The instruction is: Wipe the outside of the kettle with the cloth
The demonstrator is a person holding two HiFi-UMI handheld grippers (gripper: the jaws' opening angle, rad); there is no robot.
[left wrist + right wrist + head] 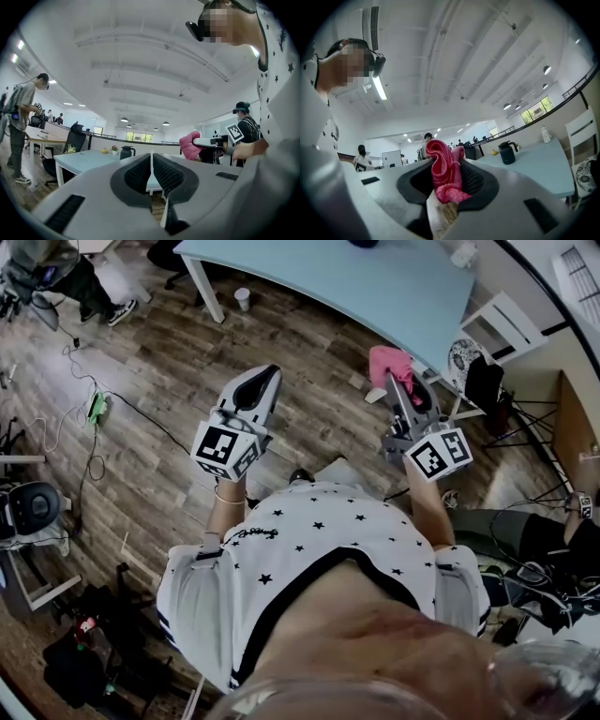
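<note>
The right hand-held gripper (397, 388) pinches the pink cloth (443, 171), ready for wiping; the left hand-held gripper (152, 161) has its jaws together, empty; the black kettle (506, 153) waits mid-right on the tabletop (543, 166), well apart

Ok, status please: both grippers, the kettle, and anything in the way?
Left gripper shut, empty. Right gripper shut on pink cloth. Kettle upright on blue table, away from both grippers. No obstacle seen.
</note>
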